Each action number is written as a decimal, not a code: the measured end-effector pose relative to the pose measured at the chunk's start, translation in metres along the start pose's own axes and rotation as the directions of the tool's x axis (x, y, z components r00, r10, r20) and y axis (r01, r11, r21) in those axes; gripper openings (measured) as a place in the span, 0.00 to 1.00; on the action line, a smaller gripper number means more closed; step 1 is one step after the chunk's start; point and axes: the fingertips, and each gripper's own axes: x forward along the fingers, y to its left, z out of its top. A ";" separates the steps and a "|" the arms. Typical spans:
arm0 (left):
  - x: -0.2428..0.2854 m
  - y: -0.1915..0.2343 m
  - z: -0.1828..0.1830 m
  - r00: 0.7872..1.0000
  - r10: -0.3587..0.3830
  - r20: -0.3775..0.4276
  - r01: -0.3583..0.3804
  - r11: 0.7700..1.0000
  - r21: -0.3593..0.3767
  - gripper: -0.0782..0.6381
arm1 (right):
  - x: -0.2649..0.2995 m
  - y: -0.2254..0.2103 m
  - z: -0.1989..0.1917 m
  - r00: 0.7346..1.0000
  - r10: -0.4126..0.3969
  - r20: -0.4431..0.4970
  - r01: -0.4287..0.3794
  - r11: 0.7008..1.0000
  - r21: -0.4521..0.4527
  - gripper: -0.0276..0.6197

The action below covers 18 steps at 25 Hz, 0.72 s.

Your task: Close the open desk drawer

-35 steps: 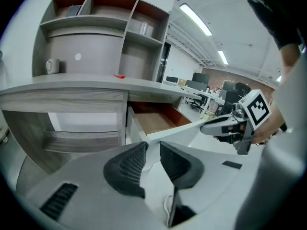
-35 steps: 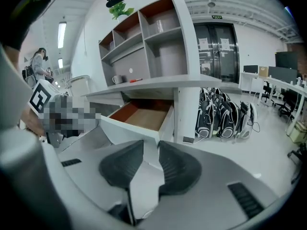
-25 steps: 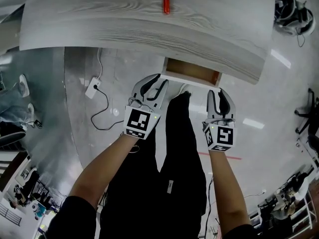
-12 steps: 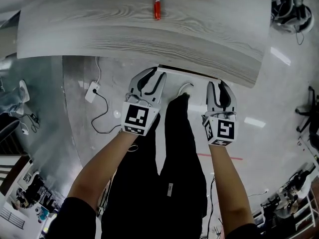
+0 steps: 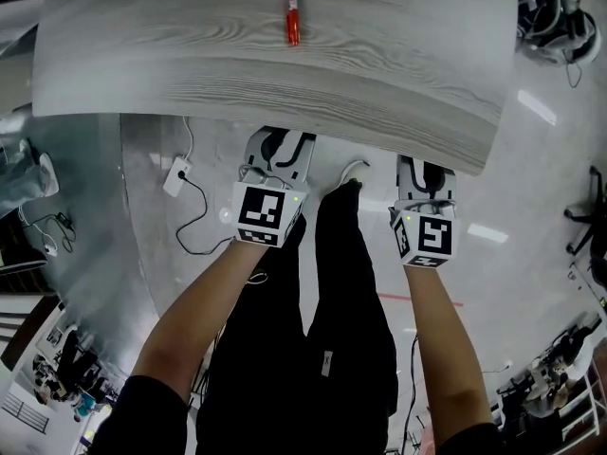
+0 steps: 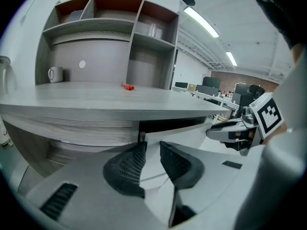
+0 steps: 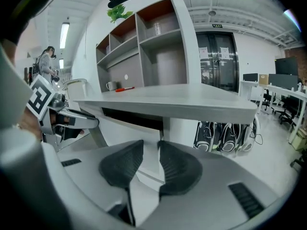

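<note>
The white drawer front [image 6: 184, 129] sits just under the grey desk top [image 5: 266, 55], with a thin dark slot above it. In the head view the drawer is hidden beneath the desk edge. My left gripper [image 6: 152, 150] is open by a narrow gap, its tips against the drawer's left end. My right gripper [image 7: 158, 153] is also open by a narrow gap, its tips at the right end of the drawer front [image 7: 132, 128]. Seen from the head, the left gripper [image 5: 277, 148] and the right gripper [image 5: 426, 172] reach under the desk edge, fingertips hidden. Nothing is held.
A red pen [image 5: 291, 17] lies on the desk top. A shelf unit [image 6: 110, 37] with a white mug [image 6: 55, 74] stands at the desk's back. A power strip [image 5: 176, 171] and cable lie on the floor at the left. The person's black-trousered legs [image 5: 332, 282] stand between the grippers.
The drawer has slid in under the desk and its wooden inside no longer shows. Both grippers have moved forward with it towards the desk edge.
</note>
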 end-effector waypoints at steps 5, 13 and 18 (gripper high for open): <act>0.007 0.003 0.006 1.000 0.012 -0.002 -0.012 0.999 0.053 0.25 | 0.007 -0.003 0.006 1.000 0.001 0.013 -0.001 1.000 -0.031 0.22; 0.011 0.006 0.010 1.000 0.021 0.019 -0.022 0.998 0.063 0.25 | 0.011 -0.005 0.009 1.000 0.002 0.021 -0.001 1.000 -0.024 0.22; 0.013 0.007 0.009 0.999 0.015 0.032 -0.016 1.000 0.021 0.25 | 0.013 -0.007 0.008 1.000 0.001 0.021 0.000 1.000 -0.023 0.22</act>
